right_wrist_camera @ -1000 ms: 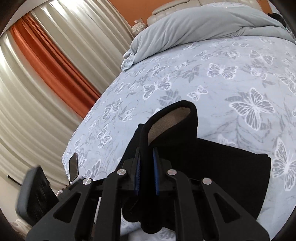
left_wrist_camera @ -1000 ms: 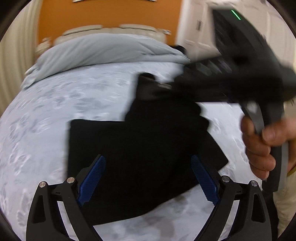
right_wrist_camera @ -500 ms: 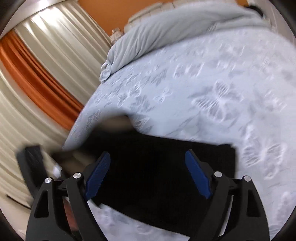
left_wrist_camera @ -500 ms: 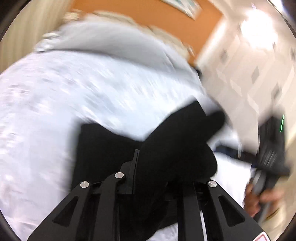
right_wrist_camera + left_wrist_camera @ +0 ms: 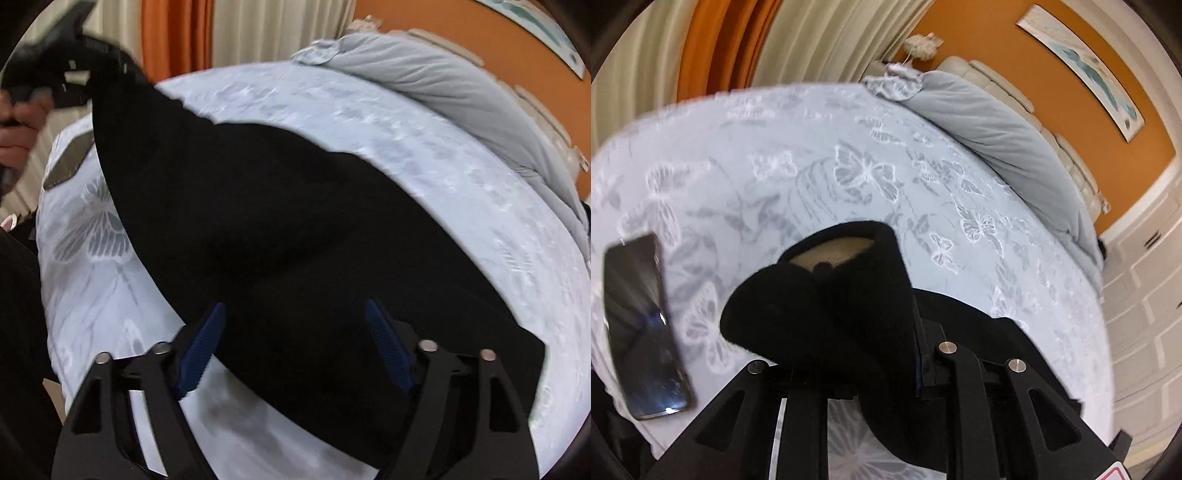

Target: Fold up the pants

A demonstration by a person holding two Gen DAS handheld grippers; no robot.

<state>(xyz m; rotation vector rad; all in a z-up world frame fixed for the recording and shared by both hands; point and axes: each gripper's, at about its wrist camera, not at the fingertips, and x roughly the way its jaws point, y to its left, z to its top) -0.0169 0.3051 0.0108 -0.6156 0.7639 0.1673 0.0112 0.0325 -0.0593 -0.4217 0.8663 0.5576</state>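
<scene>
The black pants (image 5: 280,236) lie partly folded on the bed and stretch up to the far left. My left gripper (image 5: 849,354) is shut on a bunched black end of the pants (image 5: 827,295), which shows a tan lining; it also shows in the right wrist view (image 5: 70,83), pulling that end up. My right gripper (image 5: 295,343) is open and empty, its blue pads (image 5: 201,350) on either side of the near part of the pants.
A dark phone (image 5: 642,328) lies on the butterfly-print bedspread (image 5: 849,166) near its left edge. A grey duvet (image 5: 997,122) is bunched at the headboard. Curtains and an orange wall stand behind; white cupboards are at right.
My right gripper let go of the pants end and opened. My left gripper closed on that end and carried it left across the bed, stretching the cloth.
</scene>
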